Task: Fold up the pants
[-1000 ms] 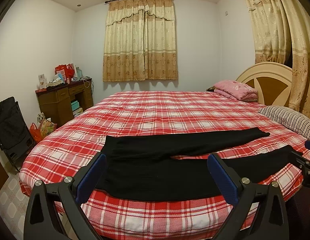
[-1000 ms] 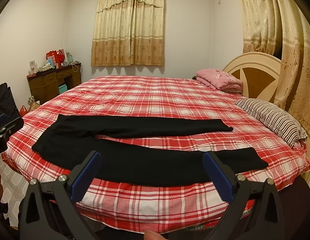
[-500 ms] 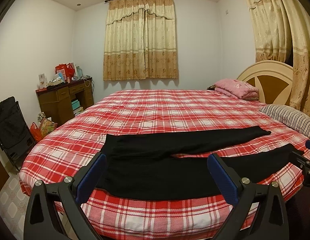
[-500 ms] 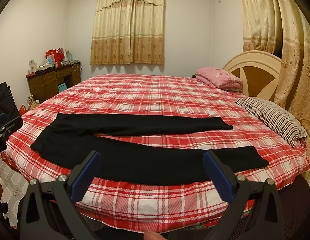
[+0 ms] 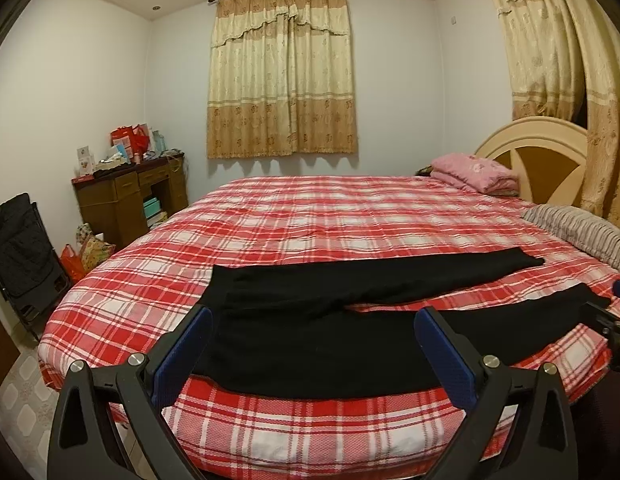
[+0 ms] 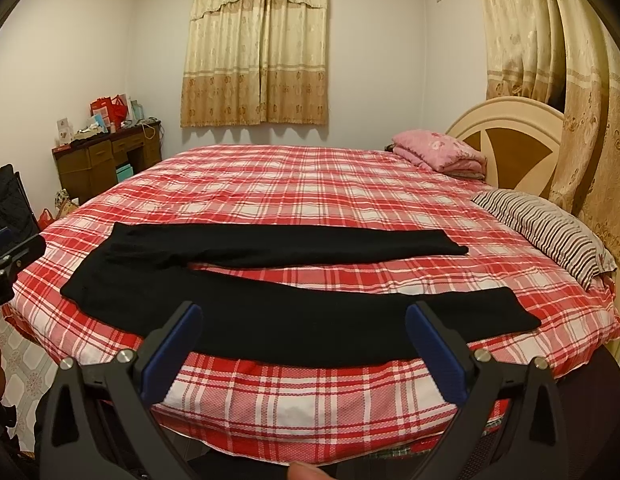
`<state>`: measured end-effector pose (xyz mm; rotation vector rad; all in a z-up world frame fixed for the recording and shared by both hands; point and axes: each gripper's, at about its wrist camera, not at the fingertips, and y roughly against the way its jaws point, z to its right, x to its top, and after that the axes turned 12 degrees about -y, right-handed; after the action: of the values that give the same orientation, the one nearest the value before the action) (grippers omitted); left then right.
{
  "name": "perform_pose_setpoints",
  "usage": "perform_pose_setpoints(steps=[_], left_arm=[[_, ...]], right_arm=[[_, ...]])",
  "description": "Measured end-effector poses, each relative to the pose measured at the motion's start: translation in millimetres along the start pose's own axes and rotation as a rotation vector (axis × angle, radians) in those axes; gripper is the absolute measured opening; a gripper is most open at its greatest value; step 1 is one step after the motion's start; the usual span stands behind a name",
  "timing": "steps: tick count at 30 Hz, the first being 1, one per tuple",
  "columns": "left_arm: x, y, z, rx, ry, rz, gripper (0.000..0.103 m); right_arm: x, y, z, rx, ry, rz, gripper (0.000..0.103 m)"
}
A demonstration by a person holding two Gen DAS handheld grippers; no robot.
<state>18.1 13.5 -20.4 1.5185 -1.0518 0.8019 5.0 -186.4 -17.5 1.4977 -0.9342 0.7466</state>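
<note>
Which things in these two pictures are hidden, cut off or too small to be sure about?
- Near edge of the black pants: left wrist view, partly covered by the left tongs.
- Same edge: right wrist view, behind the right tongs.
- Items on the wooden desk: too small to name.
- Left tongs in the right view: cut off by the frame edge.

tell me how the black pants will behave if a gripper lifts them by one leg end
The black pants lie flat and follow the bed's curved edge, so they are probably floppy and would sag and trail. The cloth looks thin and matte, so likely light and not slippery. Their spread legs may swing or bunch when lifted.
</note>
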Motion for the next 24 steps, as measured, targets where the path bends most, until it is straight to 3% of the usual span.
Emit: perform_pose_setpoints(steps=[3,6,16,22,24], left_arm=[[0,-17,-7,0.002,-0.021,0.001,0.102],[1,-55,-30,0.079,-0.053,-0.018,0.102],[-5,-217,-170,0.078,0.102,-0.238,0.102],[-11,-294,-192,0.051,0.097,-0.329,0.099],[-12,-320,-187,0.015,0.080,-0.371,0.088]], right_arm=[[-1,-4,2,0.028,-0.013,-0.010,0.103],[-2,-11,6,0.072,-0.032,-0.029,0.103],[-17,-61,20,0.058,-0.029,-0.128,0.103],[-14,-103,34,0.022,-0.054,-0.206,0.103],[-12,-114,36,0.009,-0.050,-0.218,0.103]])
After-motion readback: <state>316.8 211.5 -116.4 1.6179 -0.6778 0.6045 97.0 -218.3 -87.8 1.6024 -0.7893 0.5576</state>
